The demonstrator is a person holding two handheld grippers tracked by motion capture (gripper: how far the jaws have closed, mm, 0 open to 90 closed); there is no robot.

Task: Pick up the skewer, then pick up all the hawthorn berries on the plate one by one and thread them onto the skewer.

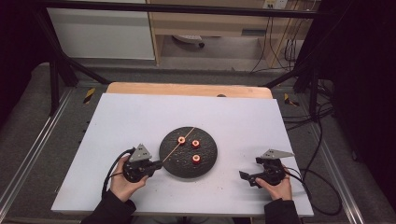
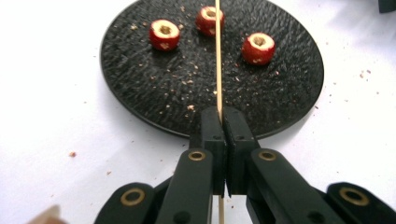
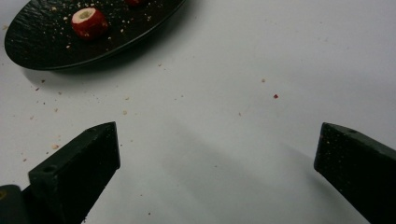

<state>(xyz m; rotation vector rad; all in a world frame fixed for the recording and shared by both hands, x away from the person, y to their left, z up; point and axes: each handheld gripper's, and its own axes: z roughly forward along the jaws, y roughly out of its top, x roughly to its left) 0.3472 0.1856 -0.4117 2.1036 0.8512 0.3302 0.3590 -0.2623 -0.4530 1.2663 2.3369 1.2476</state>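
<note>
At the left of the high view, a person's left hand (image 1: 122, 179) holds the left tool (image 1: 156, 164) at the left edge of a round black plate (image 1: 208, 164). In the left gripper view, this tool's (image 2: 223, 122) two black jaws are pressed together on a thin wooden skewer (image 2: 218, 60), which runs from between them straight out over the plate (image 2: 140, 98). From above, the skewer (image 1: 179, 138) slants up and to the right across the plate, passing the far-left fruit piece and reaching the plate's far rim.

The plate sits near the middle of a white bench (image 1: 140, 116). On it lie three small red fruit pieces with pale hollowed tops (image 1: 181, 139) (image 1: 195, 143) (image 1: 196, 158). In the left gripper view the skewer crosses the middle piece (image 2: 208, 18); whether it pierces it or only lies over it cannot be told. The other two pieces (image 2: 164, 34) (image 2: 258, 47) lie apart, one on each side of it. Fine crumbs dot the plate and the bench nearby.

At the right, the person's right hand (image 1: 279, 186) holds the right tool (image 1: 244, 176) low over bare bench, well apart from the plate. In the right gripper view its (image 3: 217, 154) jaws stand wide apart with nothing between them, and the plate's edge (image 3: 93, 53) with one fruit piece (image 3: 89, 21) shows at the upper left.
</note>
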